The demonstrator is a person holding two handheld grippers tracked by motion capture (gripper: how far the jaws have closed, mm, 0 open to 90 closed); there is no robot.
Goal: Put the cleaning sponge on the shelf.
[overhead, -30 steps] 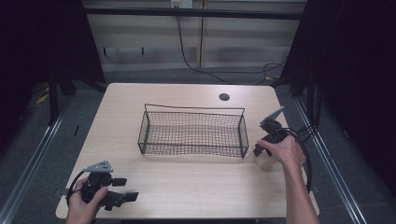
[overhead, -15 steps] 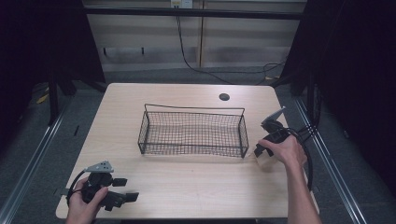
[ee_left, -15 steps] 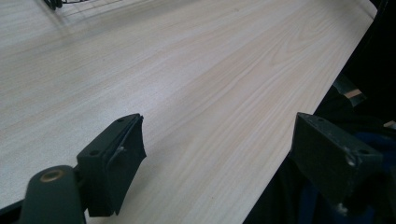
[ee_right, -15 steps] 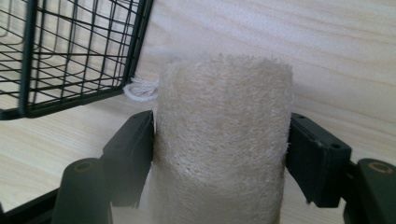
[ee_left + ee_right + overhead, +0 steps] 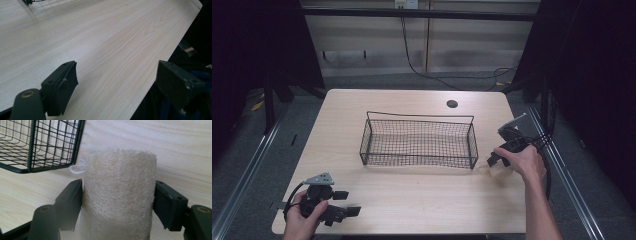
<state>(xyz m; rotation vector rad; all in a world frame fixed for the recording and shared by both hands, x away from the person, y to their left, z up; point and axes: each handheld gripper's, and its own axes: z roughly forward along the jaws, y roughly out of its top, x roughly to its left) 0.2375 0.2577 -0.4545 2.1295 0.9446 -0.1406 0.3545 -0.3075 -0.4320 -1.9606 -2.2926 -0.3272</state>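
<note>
Down at four o'clock on the worktop [image 5: 412,200], beside the basket [image 5: 418,142], the right claw [image 5: 117,202] has just closed on a loofah sponge [image 5: 118,200], its string loop [image 5: 76,168] clear up close, while the left claw [image 5: 343,209] rests wide at seven.

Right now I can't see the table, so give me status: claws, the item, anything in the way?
Right claw closing on the loofah. Left claw open, idle. Wire basket just beside; nothing between.
</note>
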